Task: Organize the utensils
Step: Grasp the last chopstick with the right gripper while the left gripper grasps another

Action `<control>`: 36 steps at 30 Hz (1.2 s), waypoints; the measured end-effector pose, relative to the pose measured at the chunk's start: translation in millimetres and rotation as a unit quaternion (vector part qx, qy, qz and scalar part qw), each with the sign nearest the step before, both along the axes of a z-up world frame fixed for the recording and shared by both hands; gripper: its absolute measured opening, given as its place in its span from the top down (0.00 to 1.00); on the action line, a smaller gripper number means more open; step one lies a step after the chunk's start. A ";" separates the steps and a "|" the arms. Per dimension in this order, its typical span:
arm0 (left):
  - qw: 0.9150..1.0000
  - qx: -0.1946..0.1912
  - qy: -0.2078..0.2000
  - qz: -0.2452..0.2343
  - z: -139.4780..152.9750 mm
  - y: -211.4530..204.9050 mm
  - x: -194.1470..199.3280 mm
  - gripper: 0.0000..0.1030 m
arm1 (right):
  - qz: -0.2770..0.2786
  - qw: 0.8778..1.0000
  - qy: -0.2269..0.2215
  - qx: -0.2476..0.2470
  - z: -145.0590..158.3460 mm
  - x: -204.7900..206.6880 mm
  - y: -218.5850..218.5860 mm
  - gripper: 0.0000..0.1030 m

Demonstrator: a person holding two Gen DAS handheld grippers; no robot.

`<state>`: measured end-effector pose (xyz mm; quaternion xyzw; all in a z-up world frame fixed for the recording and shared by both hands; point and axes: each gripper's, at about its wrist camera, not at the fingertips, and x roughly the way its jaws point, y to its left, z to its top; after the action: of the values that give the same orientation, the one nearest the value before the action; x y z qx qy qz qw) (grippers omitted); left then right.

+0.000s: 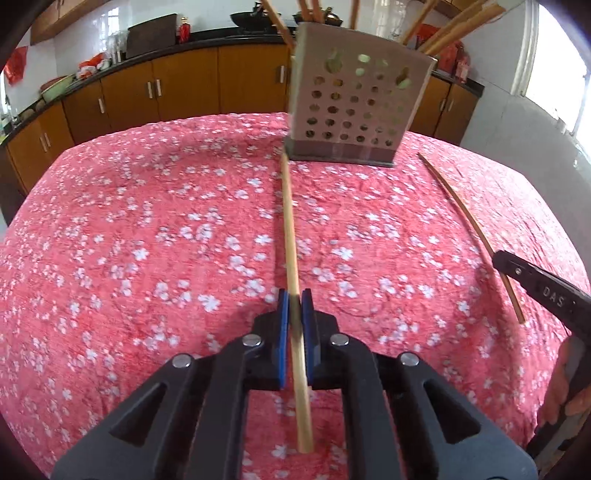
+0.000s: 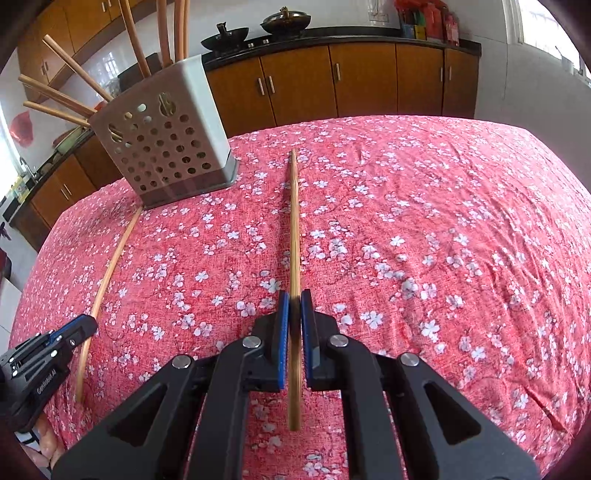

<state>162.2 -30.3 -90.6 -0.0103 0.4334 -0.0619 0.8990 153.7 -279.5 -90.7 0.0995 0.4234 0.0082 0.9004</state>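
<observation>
Blue-padded fingers of the left gripper (image 1: 295, 301) are drawn nearly together around a pale chopstick (image 1: 290, 236), which runs lengthwise between them; its far tip reaches the near left corner of the perforated holder (image 1: 354, 110), though I cannot tell whether it touches, and its near end sticks out behind the pads above the cloth. Off to that tool's right, the right gripper (image 2: 295, 301) is likewise closed to a narrow slot on a darker chopstick (image 2: 294, 221), whose shaft points straight ahead over the pink flowered tablecloth (image 2: 443, 240) and ends to the right of the holder, apart from it. Whether either stick's front tip rests on the cloth or floats just above it is not clear. More chopsticks (image 2: 62, 96) stand fanned out of the holder's open top. Behind the table runs a row of brown cabinets (image 2: 332, 81) under a dark counter carrying black woks (image 2: 284, 18).
</observation>
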 end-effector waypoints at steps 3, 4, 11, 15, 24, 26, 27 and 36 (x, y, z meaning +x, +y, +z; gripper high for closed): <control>1.000 0.001 -0.003 0.023 -0.9 18.7 8.0 0.92 | 0.000 1.000 0.001 0.000 -0.4 -1.8 -0.4 0.93; 0.999 0.004 -0.003 0.036 -1.0 28.7 11.3 0.92 | -0.001 1.000 0.002 -0.002 -0.9 -1.4 -0.9 0.93; 0.997 0.017 -0.002 0.075 -2.0 77.0 29.0 0.92 | -0.007 1.000 0.001 -0.024 -1.4 6.0 -6.1 0.93; 0.997 0.003 -0.004 0.074 -1.5 91.8 33.6 0.91 | -0.010 0.999 0.004 -0.053 -2.6 19.9 -6.2 0.93; 0.997 -0.014 -0.003 0.073 0.9 100.2 33.1 0.89 | -0.008 0.999 0.004 -0.042 -6.0 25.7 -10.7 0.92; 0.997 -0.016 -0.003 0.073 0.3 103.0 34.6 0.89 | -0.009 0.999 0.004 -0.034 -6.9 26.1 -12.5 0.92; 0.997 -0.016 -0.003 0.073 0.2 104.7 35.0 0.89 | -0.009 0.999 0.004 -0.032 -7.3 26.9 -12.9 0.92; 0.997 -0.006 -0.003 0.074 -1.6 93.9 35.4 0.89 | -0.009 0.999 0.003 -0.035 -5.9 23.2 -13.4 0.92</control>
<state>197.6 63.5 -92.1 -0.0474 0.4283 0.0019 0.9024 176.9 -292.9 -96.6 0.0715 0.4253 -0.0155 0.9021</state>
